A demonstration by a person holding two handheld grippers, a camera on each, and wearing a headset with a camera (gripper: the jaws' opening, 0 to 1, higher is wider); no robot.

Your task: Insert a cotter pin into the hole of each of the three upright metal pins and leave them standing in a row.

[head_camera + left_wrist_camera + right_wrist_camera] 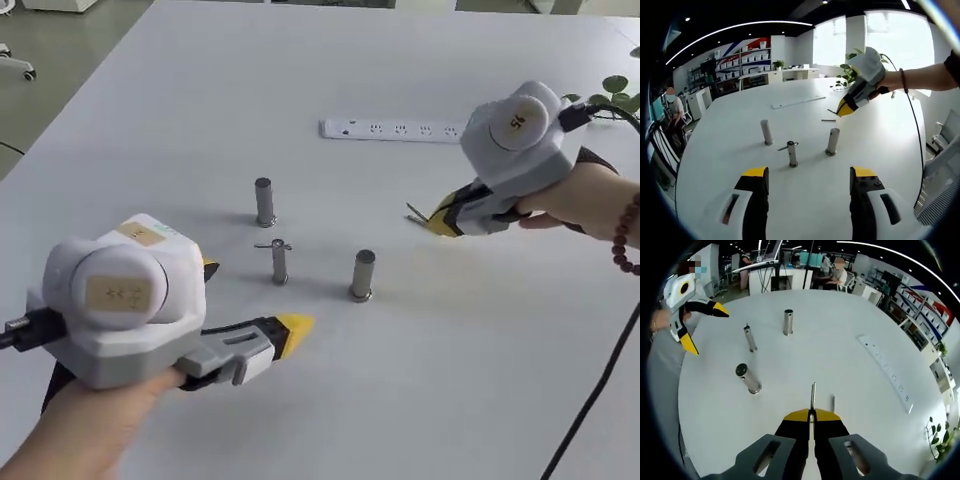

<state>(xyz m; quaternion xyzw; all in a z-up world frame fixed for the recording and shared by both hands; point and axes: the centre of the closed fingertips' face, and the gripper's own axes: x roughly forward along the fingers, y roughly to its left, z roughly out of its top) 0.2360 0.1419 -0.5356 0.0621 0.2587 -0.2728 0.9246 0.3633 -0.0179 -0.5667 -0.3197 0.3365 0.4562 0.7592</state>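
cotter pin [813,396] clamped in right gripper [811,415] — left gripper [809,172] stands with jaws wide apart.

Grey shells [120,300], yellow-tipped fingers [292,325], beaded bracelet [626,235]

Table [150,120]: white, broad, smooth top.
Power strip [392,129]: white, lying flat on the table's far side.
Plant [612,96]: green leaves, right edge.

Metal pin [264,201]: three upright. Cotter pin [273,244]: two. Power strip [395,129]: one. Plant [615,95]: one.
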